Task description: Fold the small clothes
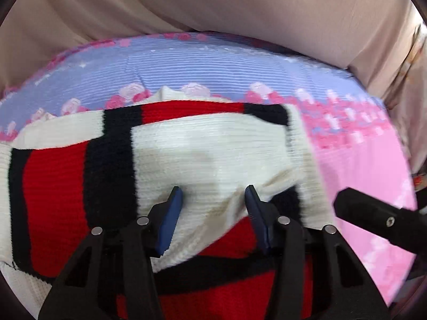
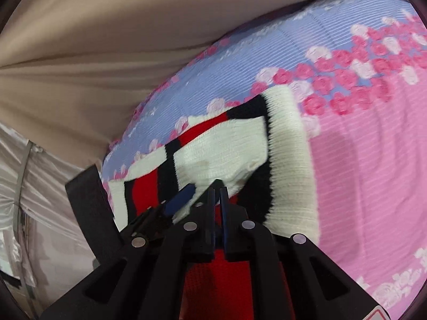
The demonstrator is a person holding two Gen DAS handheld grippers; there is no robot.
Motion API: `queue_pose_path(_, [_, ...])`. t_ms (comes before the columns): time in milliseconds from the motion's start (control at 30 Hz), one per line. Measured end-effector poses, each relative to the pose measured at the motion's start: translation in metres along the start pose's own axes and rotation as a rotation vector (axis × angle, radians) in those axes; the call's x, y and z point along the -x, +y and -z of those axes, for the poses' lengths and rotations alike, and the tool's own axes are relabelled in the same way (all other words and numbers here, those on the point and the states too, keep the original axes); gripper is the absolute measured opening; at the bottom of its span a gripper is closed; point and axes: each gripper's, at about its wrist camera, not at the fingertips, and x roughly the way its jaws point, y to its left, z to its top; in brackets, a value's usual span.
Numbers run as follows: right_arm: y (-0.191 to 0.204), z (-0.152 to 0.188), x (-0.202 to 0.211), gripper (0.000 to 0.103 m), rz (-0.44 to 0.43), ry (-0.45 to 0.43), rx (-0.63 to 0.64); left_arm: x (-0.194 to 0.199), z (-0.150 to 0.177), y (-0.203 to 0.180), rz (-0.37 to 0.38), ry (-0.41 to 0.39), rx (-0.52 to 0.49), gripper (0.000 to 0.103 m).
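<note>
Where the knitted sweater [image 1: 186,149] lies spread on the bed sheet [image 1: 213,64], the left claw [image 1: 213,200] stands wide open right over its white panel, blue pads [image 1: 170,221] apart and gripping nothing; whether the tips touch the knit cannot be told. The sweater is white with red blocks and black bands, its ribbed white hem [image 2: 291,165] turned toward the pink side of the sheet. One part is folded over the red body beneath.

In the right wrist view the right claw [image 2: 217,186] has its two fingers drawn almost together on a raised fold of the white knit, pinching the sweater's edge and lifting it a little. The left claw's blue pad [image 2: 180,197] shows just beside it, to its left, and a black block of that tool [image 2: 90,213] stands between the camera and the sheet's near corner.

The sheet is striped lilac at the far side and pink at the near side, with a band of pink and white roses [image 2: 347,80] between. A beige drape [image 1: 240,5] hangs behind the bed. Pale, shiny fabric [image 2: 32,186] shows at the left of the right wrist view. No legible writing appears; a red-edged sticker [image 2: 379,314] on the right tool is cut off.
</note>
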Motion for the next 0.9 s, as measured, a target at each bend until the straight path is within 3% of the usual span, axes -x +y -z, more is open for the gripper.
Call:
queue_pose_path(133, [-0.027, 0.017, 0.039, 0.01, 0.033, -0.071, -0.065, 0.014, 0.008, -0.014, -0.02, -0.014, -0.083, 0.079])
queue_pose_path(267, [-0.053, 0.036, 0.062, 0.01, 0.054, -0.086, -0.13, -0.014, 0.012, -0.032, -0.028, 0.071, -0.174, 0.08])
queue_pose_path(333, [-0.06, 0.045, 0.068, 0.01, 0.064, -0.086, -0.151, -0.025, 0.014, -0.044, -0.058, 0.07, -0.249, 0.079])
queue_pose_path(400, [-0.065, 0.053, 0.073, 0.01, 0.073, -0.082, -0.164, -0.026, 0.014, -0.048, -0.078, 0.049, -0.281, 0.06])
queue_pose_path(433, [-0.067, 0.057, 0.076, 0.01, 0.078, -0.082, -0.17, -0.024, 0.008, -0.042, -0.071, 0.043, -0.25, 0.04])
queue_pose_path(467, [-0.069, 0.06, 0.078, 0.01, 0.078, -0.078, -0.171, -0.019, 0.002, -0.031, -0.016, 0.045, -0.184, 0.012])
queue_pose_path(500, [-0.07, 0.06, 0.078, 0.01, 0.082, -0.077, -0.172, -0.014, -0.004, -0.02, 0.047, 0.048, -0.116, 0.007])
queue_pose_path(533, [-0.07, 0.063, 0.079, 0.01, 0.087, -0.073, -0.167, -0.001, -0.012, 0.0, 0.109, 0.024, -0.003, 0.007])
queue_pose_path(700, [-0.05, 0.071, 0.071, 0.015, 0.143, -0.035, -0.052, 0.093, -0.03, 0.071, 0.142, -0.203, 0.242, 0.007])
queue_pose_path(767, [-0.016, 0.072, 0.054, 0.018, 0.174, 0.0, 0.092, 0.144, -0.032, 0.103, 0.124, -0.301, 0.31, 0.007])
queue_pose_path(900, [0.072, 0.075, -0.003, 0.046, 0.169, 0.055, 0.428, 0.223, -0.031, 0.155, 0.085, -0.433, 0.385, 0.007])
